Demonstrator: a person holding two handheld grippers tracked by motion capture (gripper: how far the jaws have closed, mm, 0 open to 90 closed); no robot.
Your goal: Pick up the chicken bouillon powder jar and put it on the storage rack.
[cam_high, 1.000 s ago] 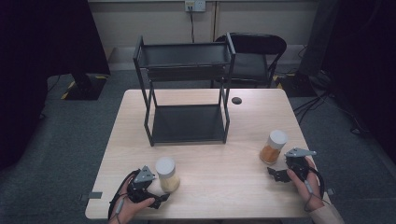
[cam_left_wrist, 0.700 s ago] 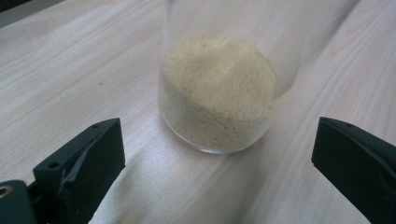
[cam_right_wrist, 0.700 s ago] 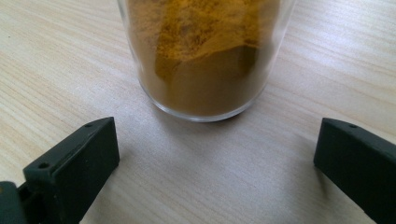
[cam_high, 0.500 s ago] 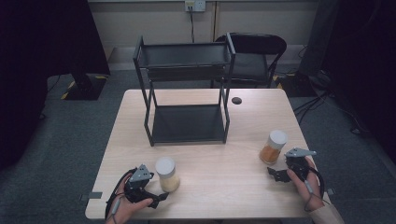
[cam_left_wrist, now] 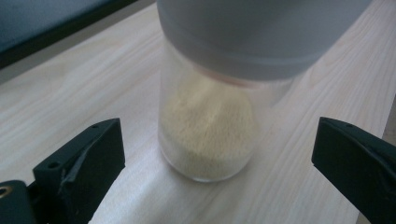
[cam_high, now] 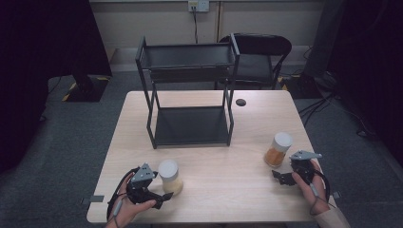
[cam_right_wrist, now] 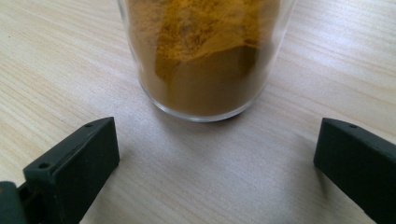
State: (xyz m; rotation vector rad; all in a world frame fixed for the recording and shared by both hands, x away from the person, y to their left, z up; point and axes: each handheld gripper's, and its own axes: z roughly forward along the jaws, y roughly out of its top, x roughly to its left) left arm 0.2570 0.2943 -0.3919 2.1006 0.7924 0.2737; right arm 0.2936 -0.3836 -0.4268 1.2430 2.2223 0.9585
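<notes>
Jaws of the left gripper [cam_left_wrist: 212, 172] stand wide apart, its pale-powder jar [cam_left_wrist: 210, 126] upright between and just ahead of them, untouched. Over on the right, the right gripper [cam_right_wrist: 215, 172] is likewise spread, the orange-powder jar [cam_right_wrist: 205, 56] upright straight ahead, slightly farther off. Both jars stand on the table [cam_high: 228, 190], near its front, with the shelf [cam_high: 190, 85] beyond.

Pale wood-grain bench [cam_high: 228, 185], black shelf rack [cam_high: 190, 95], a clear jar [cam_left_wrist: 210, 126] of pale yellow powder under a light grey lid [cam_left_wrist: 252, 32], a clear jar [cam_right_wrist: 205, 51] of orange-brown powder, and black jaws on both tools.
</notes>
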